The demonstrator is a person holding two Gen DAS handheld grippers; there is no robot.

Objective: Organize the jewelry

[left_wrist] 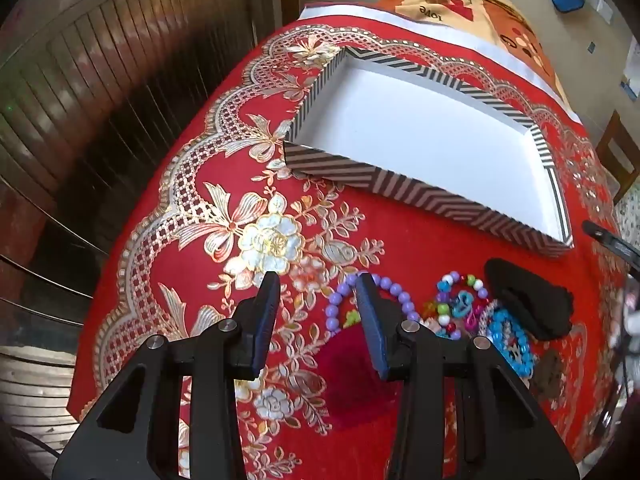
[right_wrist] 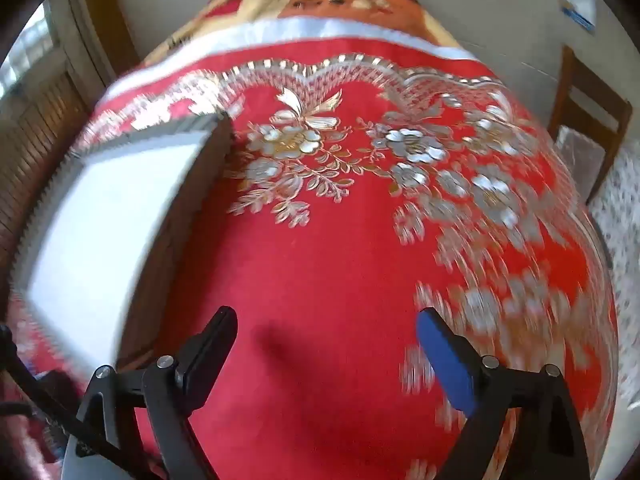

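- A red tablecloth (left_wrist: pixel 400 232) with gold and silver flowers and a scalloped lattice border covers the table; past its far edge lies a patterned blanket (left_wrist: pixel 452 4) in orange and cream.
- In the left wrist view a dark slatted wooden wall (left_wrist: pixel 100 92) fills the nine o'clock side; a wooden chair (right_wrist: pixel 588 128) stands at three o'clock in the right wrist view.
- A shallow tray (left_wrist: pixel 384 184), white inside with black-and-white striped walls, sits at about one o'clock from the left gripper (left_wrist: pixel 318 284) and holds nothing.
- The jewelry lies on the cloth just near the tray's near wall: a purple bead bracelet (left_wrist: pixel 394 292), a multicoloured bead bracelet (left_wrist: pixel 454 300), a blue bracelet (left_wrist: pixel 510 338) and a black pad (left_wrist: pixel 528 300).
- The left gripper's fingers (left_wrist: pixel 268 312) stand apart with nothing between them; the right-hand finger overlaps the purple bracelet in view, but contact cannot be told.
- The right gripper (right_wrist: pixel 326 316) hangs wide open over bare cloth, empty; that view is blurred.
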